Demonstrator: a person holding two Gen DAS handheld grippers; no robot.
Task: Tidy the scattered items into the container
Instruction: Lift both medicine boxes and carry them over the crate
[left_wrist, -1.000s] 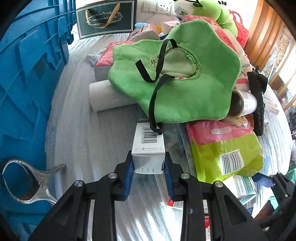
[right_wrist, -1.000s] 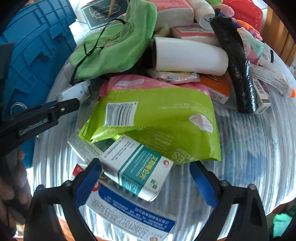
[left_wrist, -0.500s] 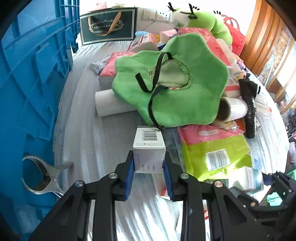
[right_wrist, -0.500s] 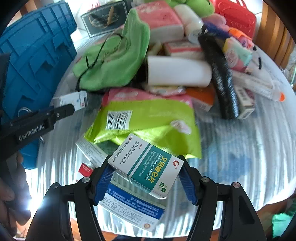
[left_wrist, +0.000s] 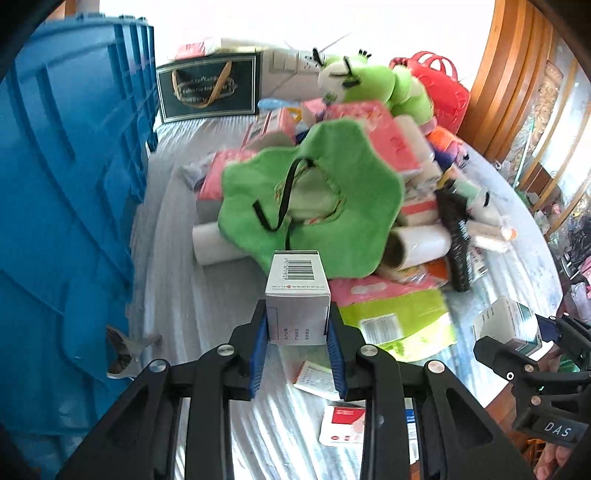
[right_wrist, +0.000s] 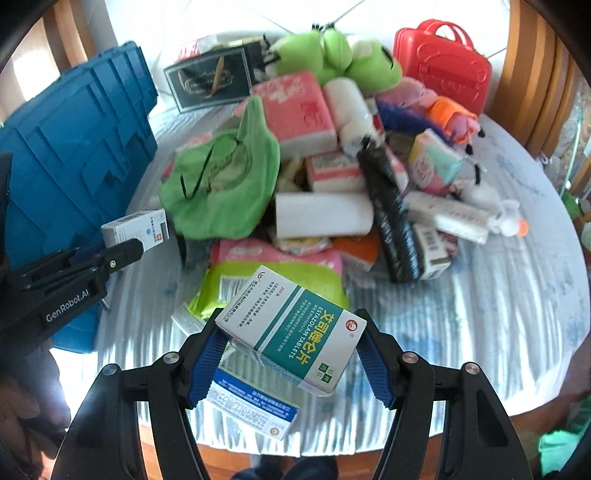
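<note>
My left gripper (left_wrist: 297, 325) is shut on a small white box with a barcode (left_wrist: 297, 291) and holds it above the table. The same box (right_wrist: 135, 229) shows at the left in the right wrist view, beside the blue crate (right_wrist: 74, 147). My right gripper (right_wrist: 291, 343) is shut on a teal-and-white tablet box (right_wrist: 291, 325), which sits tilted between the blue pads, clear of the table. In the left wrist view that box (left_wrist: 509, 325) appears at the far right. The blue crate wall (left_wrist: 66, 203) fills the left side.
A heap of items covers the middle of the round table: a green plush hat (left_wrist: 325, 192), a white roll (right_wrist: 321, 214), a lime-green packet (left_wrist: 399, 317) and a black bundle (right_wrist: 391, 221). A blue-and-white medicine box (right_wrist: 251, 406) lies by the near edge. A metal clamp (left_wrist: 125, 354) rests by the crate.
The right gripper closed on the teal tablet box and lifted it off the table. The left gripper rose with its white box. Both views now look from higher up.
</note>
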